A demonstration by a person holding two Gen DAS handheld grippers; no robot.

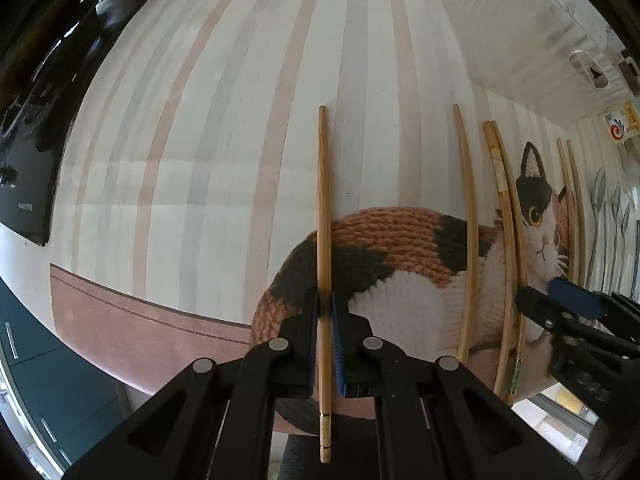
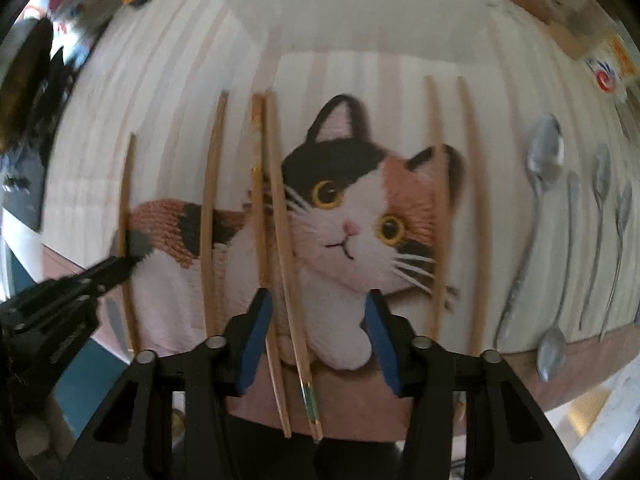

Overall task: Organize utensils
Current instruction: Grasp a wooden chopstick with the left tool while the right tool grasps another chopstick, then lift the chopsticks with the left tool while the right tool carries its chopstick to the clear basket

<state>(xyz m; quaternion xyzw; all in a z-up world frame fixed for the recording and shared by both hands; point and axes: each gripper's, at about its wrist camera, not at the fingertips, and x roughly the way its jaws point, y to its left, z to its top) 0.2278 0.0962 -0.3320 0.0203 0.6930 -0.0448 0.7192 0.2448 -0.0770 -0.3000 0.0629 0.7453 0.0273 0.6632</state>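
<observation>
Striped cat-print mat (image 2: 352, 80) bears loose chopsticks (image 2: 212, 216) and spoons (image 2: 540, 184).

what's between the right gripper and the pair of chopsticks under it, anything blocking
Nothing visible. The right gripper hangs open directly over the two chopsticks, which lie bare on the cat mat between its blue pads; neighbouring chopsticks lie apart.
</observation>
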